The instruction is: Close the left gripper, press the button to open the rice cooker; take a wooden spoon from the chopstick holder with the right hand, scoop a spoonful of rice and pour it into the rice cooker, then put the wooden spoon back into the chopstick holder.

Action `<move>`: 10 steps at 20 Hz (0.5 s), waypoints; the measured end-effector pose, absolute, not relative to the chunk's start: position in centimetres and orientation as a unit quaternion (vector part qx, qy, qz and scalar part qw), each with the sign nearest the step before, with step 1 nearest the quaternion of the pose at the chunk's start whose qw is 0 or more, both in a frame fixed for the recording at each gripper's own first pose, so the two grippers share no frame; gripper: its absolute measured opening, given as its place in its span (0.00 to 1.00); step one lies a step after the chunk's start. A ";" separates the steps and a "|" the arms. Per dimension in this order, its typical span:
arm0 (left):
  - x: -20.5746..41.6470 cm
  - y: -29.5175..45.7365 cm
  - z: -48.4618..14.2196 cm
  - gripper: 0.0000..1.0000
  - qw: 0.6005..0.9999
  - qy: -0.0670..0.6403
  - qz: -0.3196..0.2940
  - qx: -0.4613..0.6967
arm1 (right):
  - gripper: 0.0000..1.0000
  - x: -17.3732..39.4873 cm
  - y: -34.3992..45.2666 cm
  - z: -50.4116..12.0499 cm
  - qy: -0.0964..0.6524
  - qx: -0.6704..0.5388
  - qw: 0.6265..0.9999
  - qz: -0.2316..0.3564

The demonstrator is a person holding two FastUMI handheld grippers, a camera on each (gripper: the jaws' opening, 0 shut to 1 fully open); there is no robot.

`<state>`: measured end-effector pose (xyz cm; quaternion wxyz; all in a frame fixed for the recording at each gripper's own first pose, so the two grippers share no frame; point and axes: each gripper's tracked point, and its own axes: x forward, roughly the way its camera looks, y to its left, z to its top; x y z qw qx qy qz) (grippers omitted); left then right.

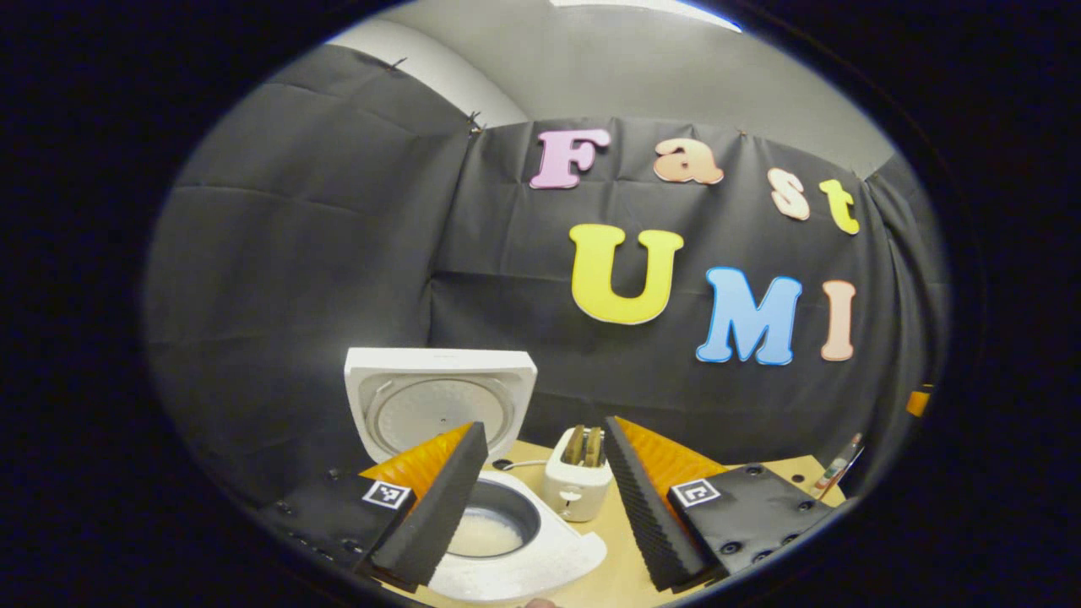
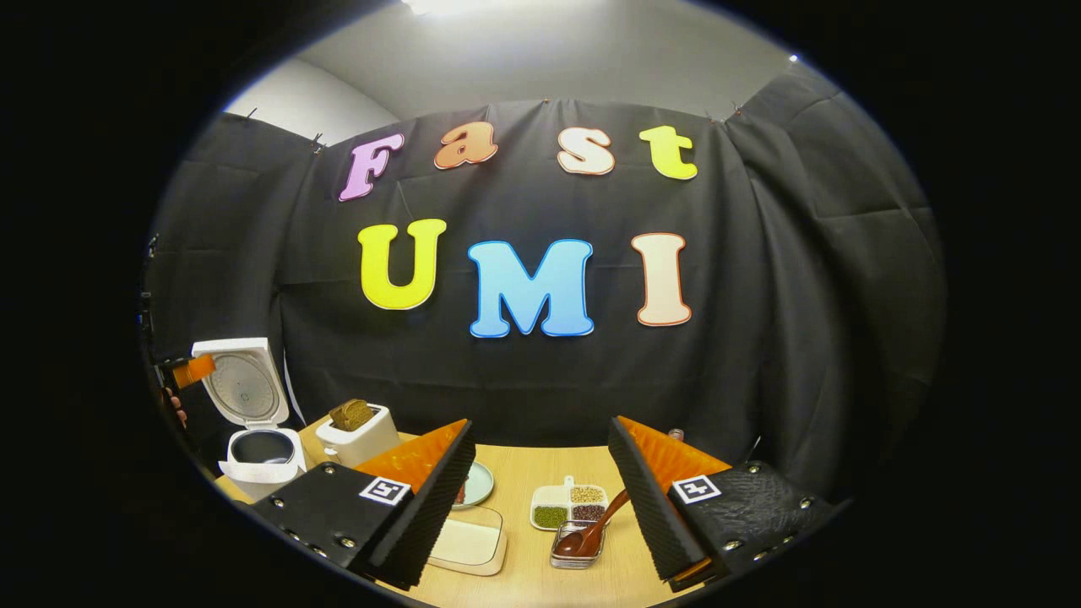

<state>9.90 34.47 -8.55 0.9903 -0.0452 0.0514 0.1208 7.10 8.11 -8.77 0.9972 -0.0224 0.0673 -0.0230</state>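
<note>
- Rice cooker (image 1: 498, 532) lid is already up, pot showing, so the button part looks done.
- Left claw (image 1: 540, 498) hangs wide open just above the cooker, holding nothing.
- Right claw (image 2: 540, 498) is wide open too, nothing in it.
- Wooden spoon (image 2: 595, 528) rests in a small clear dish; I'd say grabbing it comes next.
- Decent free table (image 2: 540, 574) around the dish, though the grain tray (image 2: 570, 505) sits just behind.

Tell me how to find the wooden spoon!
Start at the wooden table and find the white divided dish of beans near its front. The wooden spoon leans just right of it, its bowl resting in a small clear container. It is the only long-handled brown thing there.
</note>
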 end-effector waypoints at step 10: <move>7.6 25.9 -7.3 0.96 0.996 0.013 0.087 -0.024 | 0.97 8.0 3.9 -11.6 0.083 -0.006 0.996 -0.044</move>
